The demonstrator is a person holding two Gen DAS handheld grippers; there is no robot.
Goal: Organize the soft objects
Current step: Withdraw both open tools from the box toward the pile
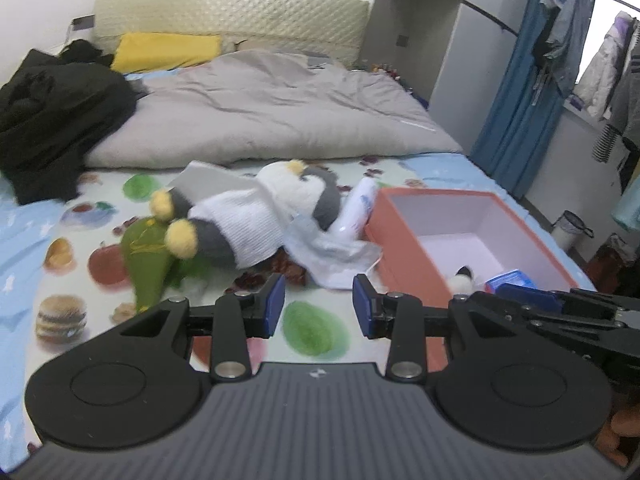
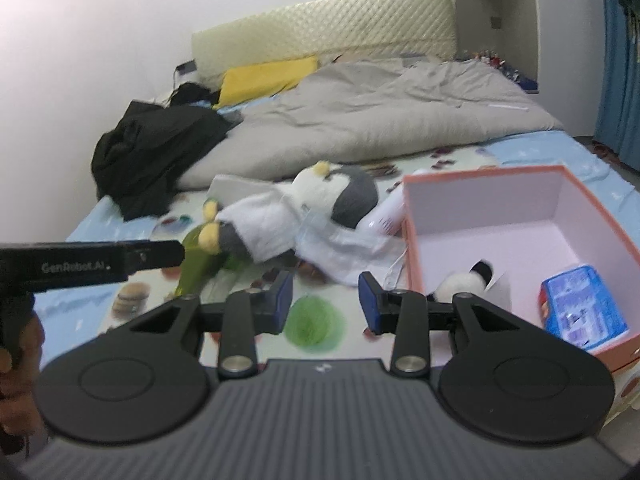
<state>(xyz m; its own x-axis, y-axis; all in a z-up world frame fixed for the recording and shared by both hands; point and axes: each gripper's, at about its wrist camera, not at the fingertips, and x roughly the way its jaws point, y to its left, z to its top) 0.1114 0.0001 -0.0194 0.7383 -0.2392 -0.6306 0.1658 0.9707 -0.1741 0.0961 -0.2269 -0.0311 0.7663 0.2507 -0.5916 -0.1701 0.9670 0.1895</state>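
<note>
A grey and white penguin plush (image 1: 304, 196) (image 2: 340, 194) lies on the patterned bed sheet with a white knit cloth (image 1: 240, 224) (image 2: 264, 226) over it. A green plush (image 1: 150, 256) (image 2: 196, 264) lies at its left. A crumpled white wrapper (image 1: 332, 256) (image 2: 344, 252) and a white bottle (image 1: 358, 210) (image 2: 386, 212) lie beside an open orange box (image 1: 404, 240) (image 2: 592, 208). The box holds a small panda plush (image 2: 464, 280) and a blue packet (image 2: 580, 308). My left gripper (image 1: 319, 306) is open and empty, just short of the pile. My right gripper (image 2: 325, 302) is open and empty at the box's left.
A grey duvet (image 1: 280, 108) covers the far half of the bed. Black clothes (image 1: 52, 120) are piled at the left and a yellow pillow (image 1: 164, 50) lies by the headboard. A blue curtain (image 1: 520, 92) and hanging clothes are at the right.
</note>
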